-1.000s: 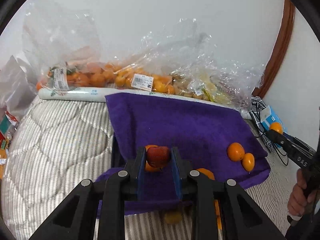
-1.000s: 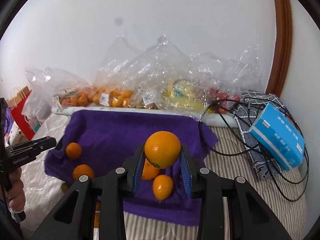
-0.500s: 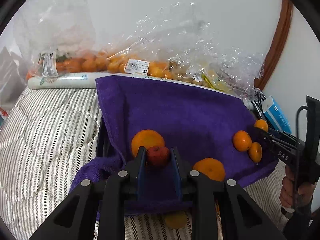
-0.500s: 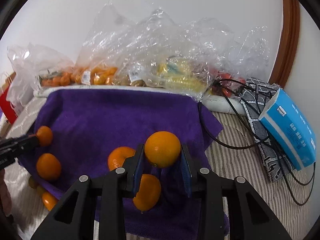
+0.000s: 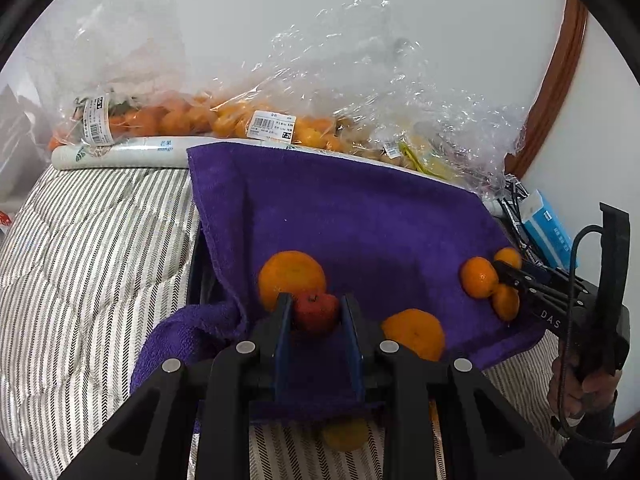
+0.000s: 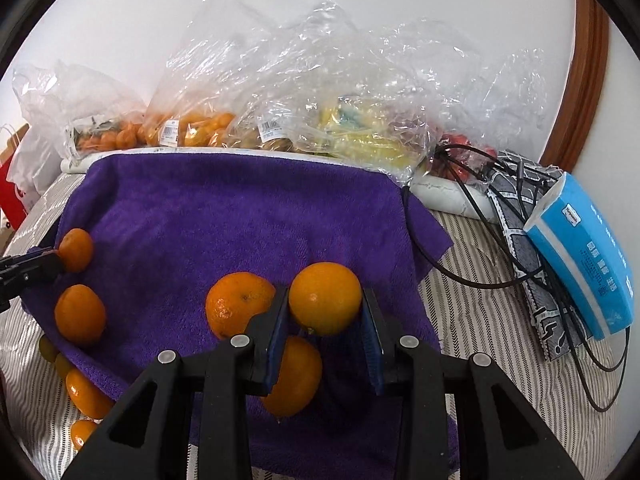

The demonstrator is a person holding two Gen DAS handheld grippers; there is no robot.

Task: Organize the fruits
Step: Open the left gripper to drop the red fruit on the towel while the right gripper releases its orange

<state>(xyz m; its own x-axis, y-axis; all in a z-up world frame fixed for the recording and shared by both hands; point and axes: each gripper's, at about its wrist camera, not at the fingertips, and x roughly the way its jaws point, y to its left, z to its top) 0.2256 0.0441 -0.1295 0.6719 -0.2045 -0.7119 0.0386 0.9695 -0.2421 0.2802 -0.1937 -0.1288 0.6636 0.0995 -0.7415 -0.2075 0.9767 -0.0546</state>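
your left gripper (image 5: 315,312) is clamped on a small red fruit (image 5: 314,312), pads pressing it from both sides, just above the near part of the purple towel (image 5: 340,216). a large orange (image 5: 291,278) sits right behind that fruit, and a second orange (image 5: 414,334) lies just right of your right-hand finger, near the towel's front hem. one more orange fruit (image 5: 345,434) lies off the towel on the striped bedding (image 5: 80,264), below the hem.

your right gripper (image 6: 325,312) is closed on an orange (image 6: 325,298), gripped at its sides, over the towel's near right area. an orange (image 6: 238,304) touches the outside of the left finger; another (image 6: 294,376) lies under the held one. the towel's right edge (image 6: 430,236) is close to this gripper, with black cables (image 6: 460,272) just beyond it.

open room: the towel's middle and far band is bare purple cloth. in the right wrist view its left edge is crowded, with two oranges (image 6: 80,314) on it and more fruit spilled on the bedding below.

far edge: clear plastic bags of fruit (image 6: 280,120) line the wall. a blue tissue pack (image 6: 588,268) lies far right.
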